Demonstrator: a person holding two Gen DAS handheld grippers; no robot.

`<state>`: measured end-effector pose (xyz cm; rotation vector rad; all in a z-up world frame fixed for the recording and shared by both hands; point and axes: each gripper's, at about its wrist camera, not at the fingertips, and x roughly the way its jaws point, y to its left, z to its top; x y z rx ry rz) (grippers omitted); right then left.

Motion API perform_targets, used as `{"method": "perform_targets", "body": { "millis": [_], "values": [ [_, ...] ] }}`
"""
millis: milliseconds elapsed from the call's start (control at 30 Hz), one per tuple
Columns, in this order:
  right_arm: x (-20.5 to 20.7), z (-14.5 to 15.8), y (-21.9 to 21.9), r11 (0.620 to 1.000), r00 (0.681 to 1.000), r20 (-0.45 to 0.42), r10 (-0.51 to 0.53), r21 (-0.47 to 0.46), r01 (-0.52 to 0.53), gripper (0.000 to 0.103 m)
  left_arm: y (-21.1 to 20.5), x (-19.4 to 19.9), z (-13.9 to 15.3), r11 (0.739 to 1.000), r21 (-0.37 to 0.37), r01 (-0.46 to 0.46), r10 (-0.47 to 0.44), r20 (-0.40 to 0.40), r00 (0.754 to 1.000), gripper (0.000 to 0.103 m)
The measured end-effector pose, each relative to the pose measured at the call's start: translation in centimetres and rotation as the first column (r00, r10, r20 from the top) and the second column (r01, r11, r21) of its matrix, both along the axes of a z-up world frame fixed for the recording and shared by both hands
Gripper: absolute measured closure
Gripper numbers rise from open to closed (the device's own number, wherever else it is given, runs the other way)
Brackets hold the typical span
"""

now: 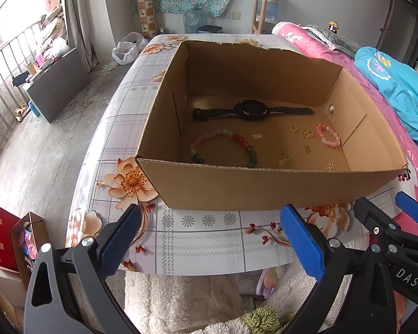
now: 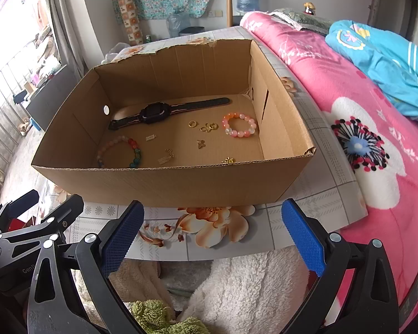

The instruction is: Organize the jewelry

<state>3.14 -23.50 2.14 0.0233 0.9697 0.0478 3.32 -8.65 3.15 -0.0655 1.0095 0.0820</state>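
Tools (image 1: 209, 239) (both agape) before jewelry box (image 1: 264, 186)

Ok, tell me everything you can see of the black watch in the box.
The black watch lies flat on the floor of the cardboard box, near the far wall. It has a dark rounded-square case and a strap unbuckled and stretched out straight, with pale stripes beside the case. It looks like plastic or rubber. Nothing else touches it; neither tool is near.

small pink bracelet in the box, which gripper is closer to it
Right, though only by a little. The small pink bracelet lies toward the box's right side, and the right gripper hovers nearer that side; the left gripper hovers further left.
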Motion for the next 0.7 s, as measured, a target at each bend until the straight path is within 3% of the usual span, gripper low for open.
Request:
{"method": "perform_targets", "body": {
  "millis": [700],
  "values": [
    [0.09, 0.05, -0.22, 1.000, 1.000, 0.000, 0.002, 0.000, -0.002, 0.008, -0.13, 0.00, 0.12, 1.000, 0.001, 0.001, -0.001, -0.003, 1.000, 0.005]
  ]
}}
